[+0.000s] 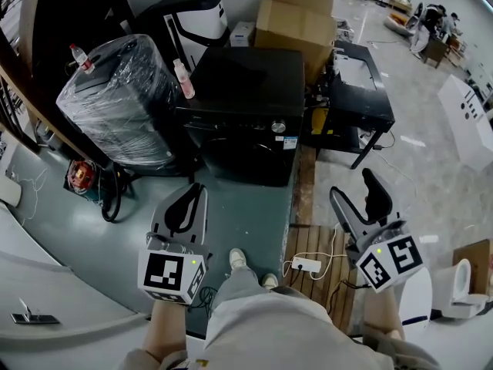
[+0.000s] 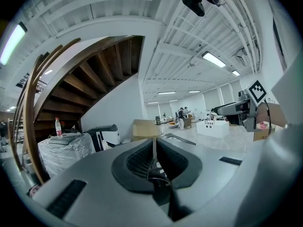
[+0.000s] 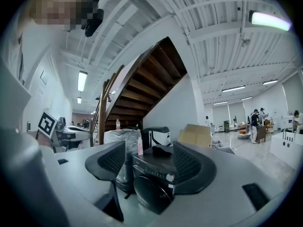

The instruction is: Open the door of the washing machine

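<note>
The black washing machine (image 1: 246, 91) stood in the upper middle of the head view, its round door (image 1: 245, 160) closed and facing the person. A pink bottle (image 1: 183, 79) stood upright on its top, near the left edge. At lower right, the right gripper (image 1: 356, 193) held its jaws spread wide and empty, apart from the machine. At lower left, the left gripper (image 1: 192, 200) had its jaws pressed together on nothing. A plastic-wrapped appliance (image 1: 115, 102) sat just left of the machine.
</note>
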Demonstrator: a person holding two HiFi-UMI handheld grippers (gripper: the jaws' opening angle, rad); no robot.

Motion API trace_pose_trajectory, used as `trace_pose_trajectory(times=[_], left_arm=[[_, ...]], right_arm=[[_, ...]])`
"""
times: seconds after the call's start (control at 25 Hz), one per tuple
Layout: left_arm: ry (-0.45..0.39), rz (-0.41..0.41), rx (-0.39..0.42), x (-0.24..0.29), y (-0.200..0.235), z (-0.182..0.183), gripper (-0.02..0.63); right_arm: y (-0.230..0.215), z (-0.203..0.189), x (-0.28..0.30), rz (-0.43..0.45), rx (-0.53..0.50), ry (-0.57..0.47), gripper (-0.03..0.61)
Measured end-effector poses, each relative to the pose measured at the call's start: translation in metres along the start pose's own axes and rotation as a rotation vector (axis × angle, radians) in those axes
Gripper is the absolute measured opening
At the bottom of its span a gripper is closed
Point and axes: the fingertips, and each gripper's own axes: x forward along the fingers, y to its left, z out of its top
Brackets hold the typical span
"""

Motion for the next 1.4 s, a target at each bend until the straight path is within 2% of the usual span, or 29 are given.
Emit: trace_pose_trajectory(times=[0.36,0.72,0.88,1.12,1.4], left_arm=[[0.079,-0.046,-0.025,0.065,0.052,-0.043,0.038],[0.211,-0.151,-0.045,0.139,0.102,-0.115,0.038],[0.256,-0.197,-0.095,0.169,0.12,-0.146,0.038],[0.325,-0.255,-0.131,0.205,0.129,-0.19,0.038],[0.415,-0.26,-0.183,0.245,0.126,-0.232,0.038]], right_arm=[[0.002,-0.043,0.1,0.034,0.015,0.128,0.336],[-0.003,-0.124,0.207,0.009,0.044,0.351,0.333],[-0.009,-0.164,0.249,-0.015,0.051,0.439,0.333],[-0.022,-0.211,0.288,-0.025,0.06,0.532,0.333],[-0.044,-0.272,0.326,0.031,0.086,0.637,0.325]])
